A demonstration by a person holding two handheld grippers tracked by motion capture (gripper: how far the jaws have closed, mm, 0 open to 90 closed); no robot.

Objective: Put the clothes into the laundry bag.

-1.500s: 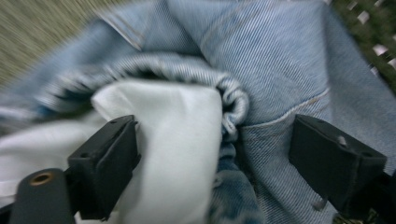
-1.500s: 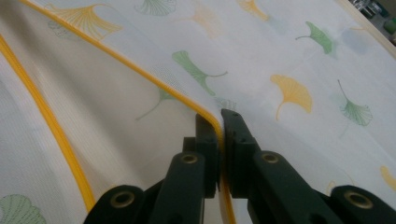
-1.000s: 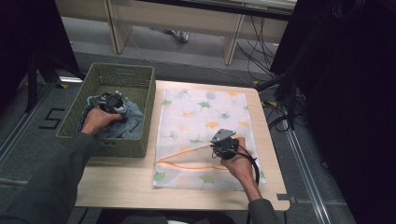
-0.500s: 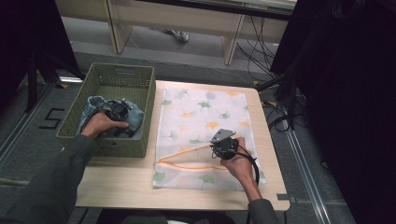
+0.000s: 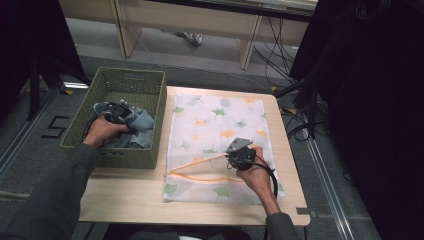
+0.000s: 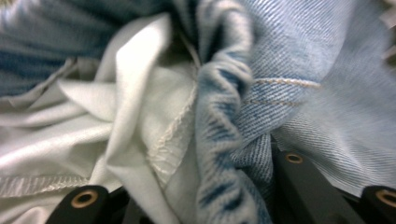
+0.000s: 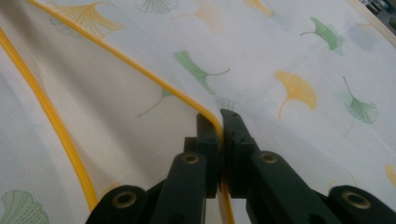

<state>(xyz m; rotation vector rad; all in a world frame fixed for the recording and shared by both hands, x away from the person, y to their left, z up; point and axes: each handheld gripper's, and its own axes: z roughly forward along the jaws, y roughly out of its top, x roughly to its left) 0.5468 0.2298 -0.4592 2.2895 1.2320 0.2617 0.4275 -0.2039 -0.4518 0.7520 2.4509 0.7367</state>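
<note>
Step in hand: the person is loading a white mesh laundry bag printed with green and yellow ginkgo leaves [image 5: 220,120], and the pick-up of the garment is under way.
Left gripper [image 6: 187,205]: its jaws have just been closing, and a fold of the faded blue denim garment with white lining [image 6: 233,121] is bunching between them; the grip looks set.
Garment's place: it is lying crumpled inside the green woven plastic basket [image 5: 145,82], just beside the bag.
Right gripper [image 7: 220,116]: it is pinching the bag's yellow-trimmed opening edge [image 7: 154,77] tight, lifting it off the light wooden table [image 5: 130,195].
Next move: lifting the denim clear of the basket wall and steering it into the held mouth.
</note>
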